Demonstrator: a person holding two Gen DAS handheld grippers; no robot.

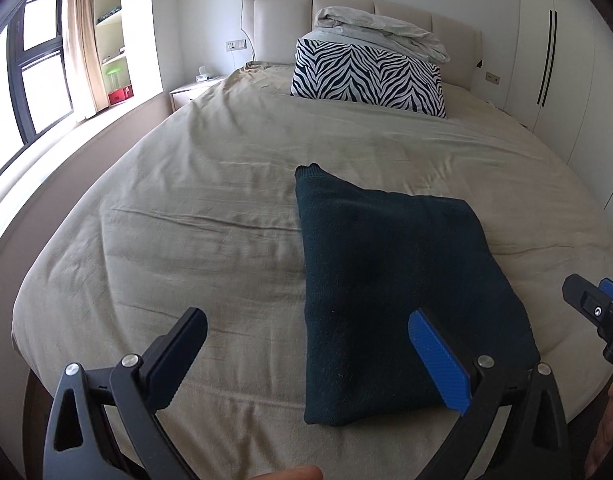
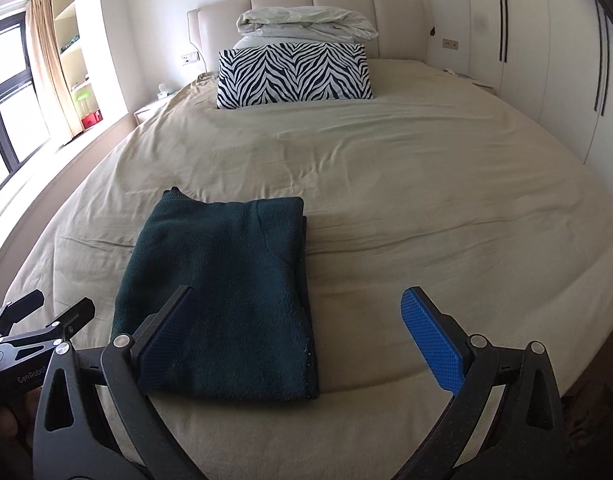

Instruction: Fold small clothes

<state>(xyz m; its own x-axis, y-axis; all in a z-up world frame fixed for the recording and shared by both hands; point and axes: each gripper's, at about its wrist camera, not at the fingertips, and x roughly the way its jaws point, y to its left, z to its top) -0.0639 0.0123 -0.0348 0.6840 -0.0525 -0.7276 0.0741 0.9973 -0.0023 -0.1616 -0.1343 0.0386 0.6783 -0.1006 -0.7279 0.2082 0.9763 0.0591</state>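
Observation:
A dark green knit garment (image 1: 390, 292) lies folded into a long flat rectangle on the beige bed sheet (image 1: 194, 216), near the bed's foot. It also shows in the right wrist view (image 2: 222, 300). My left gripper (image 1: 306, 336) is open and empty, held above the garment's near left edge. My right gripper (image 2: 298, 316) is open and empty, held above the garment's near right edge. The right gripper also shows at the right edge of the left wrist view (image 1: 598, 312). The left gripper shows at the left edge of the right wrist view (image 2: 46, 316).
A zebra-striped pillow (image 2: 294, 74) lies near the padded headboard (image 2: 310, 4), with a crumpled white duvet (image 2: 306, 22) behind it. White wardrobe doors (image 2: 546, 60) stand on the right. A window and curtain (image 1: 80, 40) are on the left.

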